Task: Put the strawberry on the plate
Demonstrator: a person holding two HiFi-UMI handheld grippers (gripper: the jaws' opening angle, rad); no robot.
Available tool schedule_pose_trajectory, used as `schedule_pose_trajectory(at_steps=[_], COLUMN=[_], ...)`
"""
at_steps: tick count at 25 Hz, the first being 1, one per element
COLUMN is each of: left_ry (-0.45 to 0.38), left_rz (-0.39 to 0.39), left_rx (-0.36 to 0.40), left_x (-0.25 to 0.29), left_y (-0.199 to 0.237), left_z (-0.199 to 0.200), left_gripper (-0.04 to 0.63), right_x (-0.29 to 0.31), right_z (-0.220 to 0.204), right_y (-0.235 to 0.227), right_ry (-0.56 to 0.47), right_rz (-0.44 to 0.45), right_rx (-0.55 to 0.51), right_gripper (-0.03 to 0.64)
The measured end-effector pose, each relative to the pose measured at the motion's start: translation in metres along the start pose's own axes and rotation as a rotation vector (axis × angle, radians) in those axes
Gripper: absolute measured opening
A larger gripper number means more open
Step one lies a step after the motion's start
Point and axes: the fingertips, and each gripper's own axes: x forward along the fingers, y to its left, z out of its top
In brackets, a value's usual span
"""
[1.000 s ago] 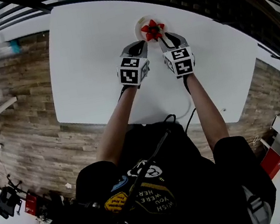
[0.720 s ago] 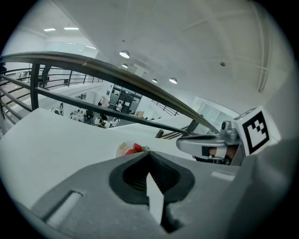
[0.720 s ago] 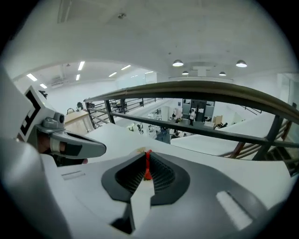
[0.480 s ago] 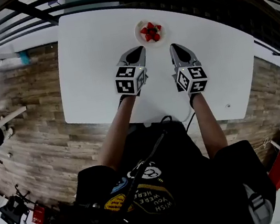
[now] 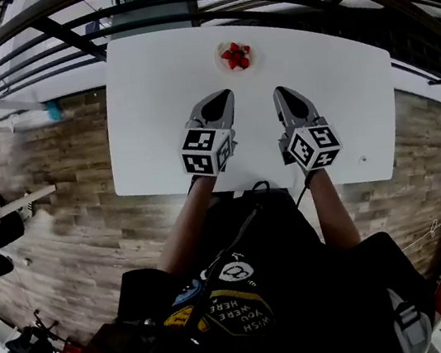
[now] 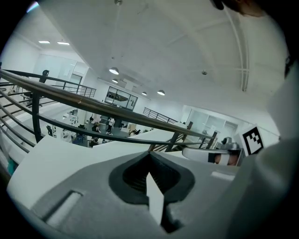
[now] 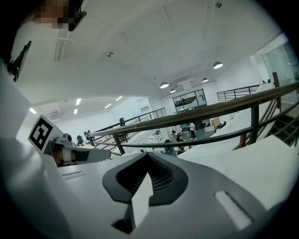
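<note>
The red strawberry (image 5: 235, 56) lies on the small round white plate (image 5: 255, 60), upper centre, so the task looks done and the closed, empty left gripper (image 5: 222, 97) and right gripper (image 5: 283, 92) likely need only rest.

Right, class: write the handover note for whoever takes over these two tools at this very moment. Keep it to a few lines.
Left tool: shut, empty, held over the table on the near side of the plate.
Right tool: shut, empty, beside the left one, also short of the plate.
Strawberry: lies on the plate, near the table's far edge, touched by neither tool.
Done: the strawberry is on the plate and released.
Left: nothing of the job, as far as the head view shows; probably just put the tools away.
</note>
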Motion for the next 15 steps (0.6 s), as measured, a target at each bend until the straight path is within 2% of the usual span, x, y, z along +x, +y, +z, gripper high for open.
schedule_pose_trajectory(at_steps=[10, 15], left_ry=[-0.038, -0.041], left_rz=[-0.024, -0.050], left_rx=[0.062, 0.093], left_x=[-0.052, -0.061], left_y=[-0.055, -0.090], left_z=[0.006, 0.008], left_gripper=[0.002, 0.002], right_x=[-0.072, -0.097], right_z=[0.010, 0.012], right_y=[0.042, 0.051], right_ry=[-0.076, -0.074], right_rz=[0.001, 0.052], right_rx=[0.002, -0.001], right_gripper=[0.003, 0.003])
